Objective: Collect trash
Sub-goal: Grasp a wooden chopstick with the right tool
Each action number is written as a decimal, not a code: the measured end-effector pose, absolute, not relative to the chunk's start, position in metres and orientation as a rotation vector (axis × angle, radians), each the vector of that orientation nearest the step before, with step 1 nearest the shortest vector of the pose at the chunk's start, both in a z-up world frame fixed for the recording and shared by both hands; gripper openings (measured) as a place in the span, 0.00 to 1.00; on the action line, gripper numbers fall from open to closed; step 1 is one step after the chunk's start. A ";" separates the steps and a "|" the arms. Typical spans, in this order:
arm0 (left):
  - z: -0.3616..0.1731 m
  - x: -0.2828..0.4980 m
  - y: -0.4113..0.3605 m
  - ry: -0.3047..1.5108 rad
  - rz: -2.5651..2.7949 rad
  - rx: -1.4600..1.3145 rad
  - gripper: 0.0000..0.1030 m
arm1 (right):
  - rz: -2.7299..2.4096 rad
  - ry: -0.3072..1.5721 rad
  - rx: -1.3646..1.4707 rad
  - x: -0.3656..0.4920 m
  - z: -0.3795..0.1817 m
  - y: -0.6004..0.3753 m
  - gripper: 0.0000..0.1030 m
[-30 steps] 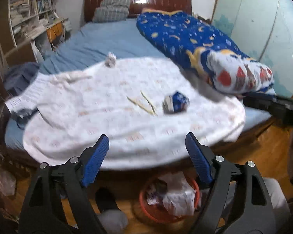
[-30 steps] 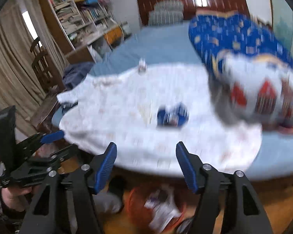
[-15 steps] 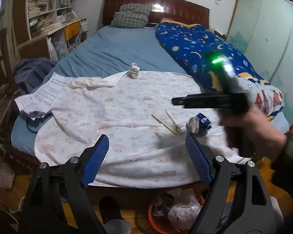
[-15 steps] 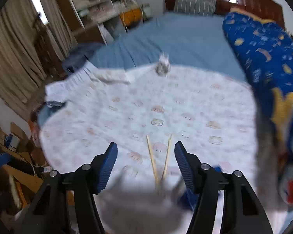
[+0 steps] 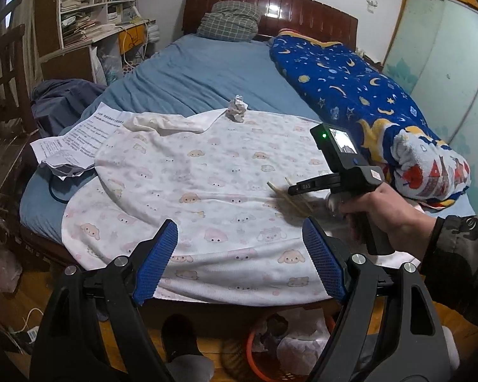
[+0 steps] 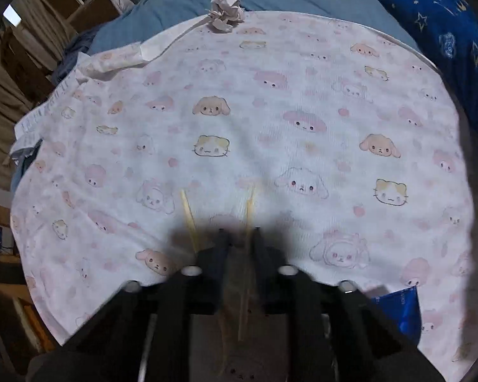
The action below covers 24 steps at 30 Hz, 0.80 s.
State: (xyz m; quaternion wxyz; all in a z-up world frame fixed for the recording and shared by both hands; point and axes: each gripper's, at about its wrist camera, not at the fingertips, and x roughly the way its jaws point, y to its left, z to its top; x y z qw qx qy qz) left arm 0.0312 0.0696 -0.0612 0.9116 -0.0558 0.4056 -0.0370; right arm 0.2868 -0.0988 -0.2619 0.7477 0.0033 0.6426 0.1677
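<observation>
The right gripper has dropped steeply to the printed blanket near the foot edge of the bed and its jaws have snapped together on one of the two wooden sticks; the other stick lies just beside, outside the jaws. The left gripper hangs over that edge with its jaws still wide apart and empty. The crumpled paper ball waits at the blanket's far edge, and the orange bin sits on the floor below. One stick seems caught; the rest remains.
</observation>
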 end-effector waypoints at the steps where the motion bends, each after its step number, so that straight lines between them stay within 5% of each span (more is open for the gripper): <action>1: -0.061 0.032 0.069 0.837 -0.076 -0.114 0.78 | 0.368 1.402 0.012 0.286 -0.260 -0.100 0.04; 14: -0.058 0.051 0.055 0.826 -0.106 -0.113 0.79 | 0.390 1.233 0.093 0.245 -0.144 -0.145 0.04; 24: -0.116 0.154 -0.020 0.921 -0.195 -0.044 0.80 | 0.339 1.078 0.165 0.145 -0.050 -0.229 0.04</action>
